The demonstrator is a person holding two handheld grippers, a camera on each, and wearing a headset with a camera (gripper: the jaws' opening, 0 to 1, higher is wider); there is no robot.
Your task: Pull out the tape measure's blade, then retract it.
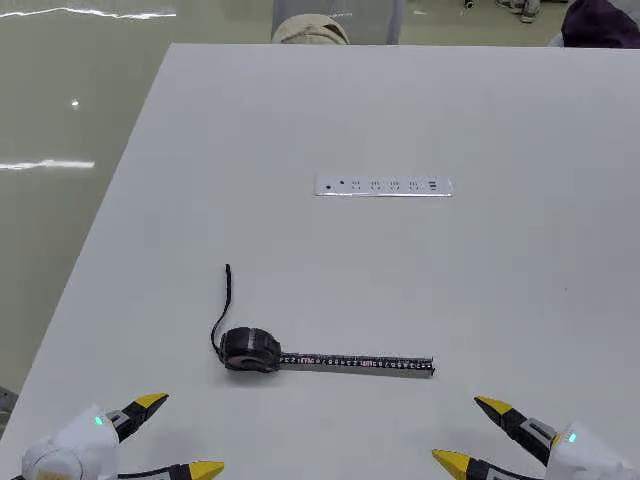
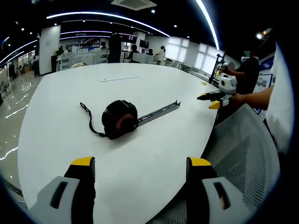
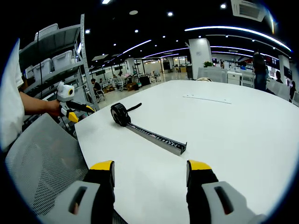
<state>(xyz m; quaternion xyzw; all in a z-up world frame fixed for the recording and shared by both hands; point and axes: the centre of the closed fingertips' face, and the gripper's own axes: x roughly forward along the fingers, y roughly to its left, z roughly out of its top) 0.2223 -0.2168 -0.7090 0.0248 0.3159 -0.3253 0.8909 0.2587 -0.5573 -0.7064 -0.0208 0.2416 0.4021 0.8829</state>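
On the white tabletop, close to its near edge, the tape measure is lying on its side between your two tools, and neither one is touching it. Its blade is sticking out to your right, flat on the surface (its free end is sitting short of the right tool, with bare tabletop between them). A black wrist strap is trailing from the case toward the far side of the tabletop.

You are holding the left tool at the near left corner of the head view, with its yellow-tipped jaws spread wide and nothing between them. In the left gripper view the round black case is lying ahead of those jaws, apart from them, with its reddish face turned toward the camera.

You are holding the right tool at the near right, also spread apart and gripping nothing. In the right gripper view the blade's free end is pointing back toward its jaws, and the case is lying beyond it.

Farther back, a white power strip is lying flat near the middle of the tabletop, well apart from the tape measure. A grey mesh chair back is showing just off the near edge in both gripper views.
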